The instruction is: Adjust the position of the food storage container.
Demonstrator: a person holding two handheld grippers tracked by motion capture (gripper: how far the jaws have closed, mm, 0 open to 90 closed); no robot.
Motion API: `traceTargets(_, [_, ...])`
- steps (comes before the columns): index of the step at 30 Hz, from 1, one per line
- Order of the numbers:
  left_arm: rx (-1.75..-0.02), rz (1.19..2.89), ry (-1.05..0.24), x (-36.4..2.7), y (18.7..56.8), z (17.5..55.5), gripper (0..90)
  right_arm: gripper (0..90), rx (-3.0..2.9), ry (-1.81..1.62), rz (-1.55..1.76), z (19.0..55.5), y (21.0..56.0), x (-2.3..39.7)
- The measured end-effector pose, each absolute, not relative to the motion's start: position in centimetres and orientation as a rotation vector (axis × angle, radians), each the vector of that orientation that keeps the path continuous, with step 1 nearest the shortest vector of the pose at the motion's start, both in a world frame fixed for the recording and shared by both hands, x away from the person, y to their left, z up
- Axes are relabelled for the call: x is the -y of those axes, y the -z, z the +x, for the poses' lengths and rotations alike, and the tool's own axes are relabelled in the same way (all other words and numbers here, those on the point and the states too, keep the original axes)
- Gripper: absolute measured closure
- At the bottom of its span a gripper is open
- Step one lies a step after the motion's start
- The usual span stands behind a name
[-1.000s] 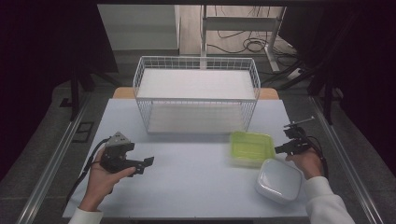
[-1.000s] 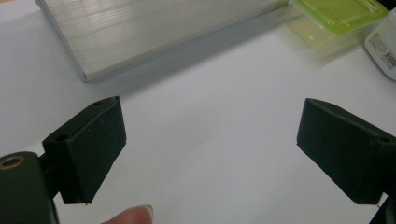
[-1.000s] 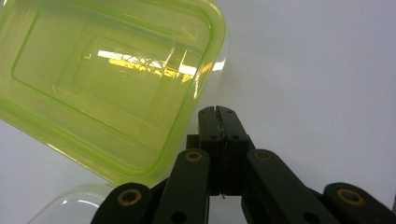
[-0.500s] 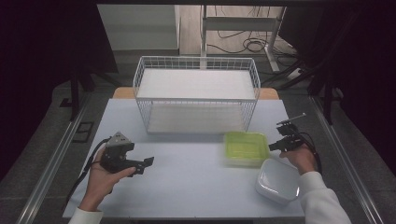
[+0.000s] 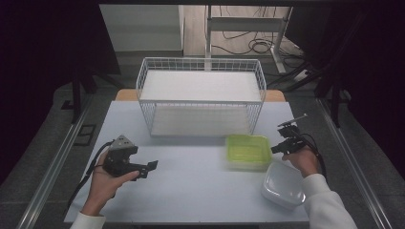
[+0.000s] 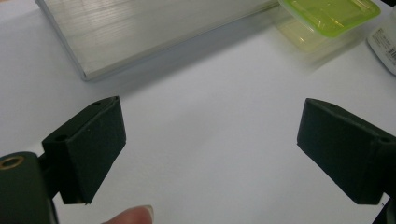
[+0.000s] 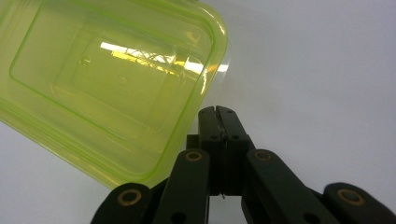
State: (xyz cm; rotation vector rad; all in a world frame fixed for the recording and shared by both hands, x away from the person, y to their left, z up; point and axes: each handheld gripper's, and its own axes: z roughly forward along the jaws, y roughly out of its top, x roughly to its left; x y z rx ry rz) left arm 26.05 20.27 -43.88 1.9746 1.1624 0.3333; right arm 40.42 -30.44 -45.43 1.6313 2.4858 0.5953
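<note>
Right hand-held gripper [image 7: 218,112] closed against green container [image 7: 107,84]

Your right gripper [image 5: 275,149] sits just right of the lidded box [image 5: 247,151]. The wire basket [image 5: 200,76] stands behind it; the bowl [image 5: 282,184] lies nearer you.

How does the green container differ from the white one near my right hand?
The green container is translucent lime and rectangular; the white container is milky and rounder at the corners. The green container sits nearer the wire basket, just left of the shut right gripper; the white container lies nearer the table's front edge, beside the sleeve. Both rest on the table.
</note>
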Motion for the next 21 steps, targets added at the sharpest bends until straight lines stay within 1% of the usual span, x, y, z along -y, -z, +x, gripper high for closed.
traceTargets(21, [-1.164, 1.976, -0.332, -20.13, 43.98, 26.07, 7.4, 89.3, -2.535, -0.537, 1.593, 40.35, 45.08, 29.55])
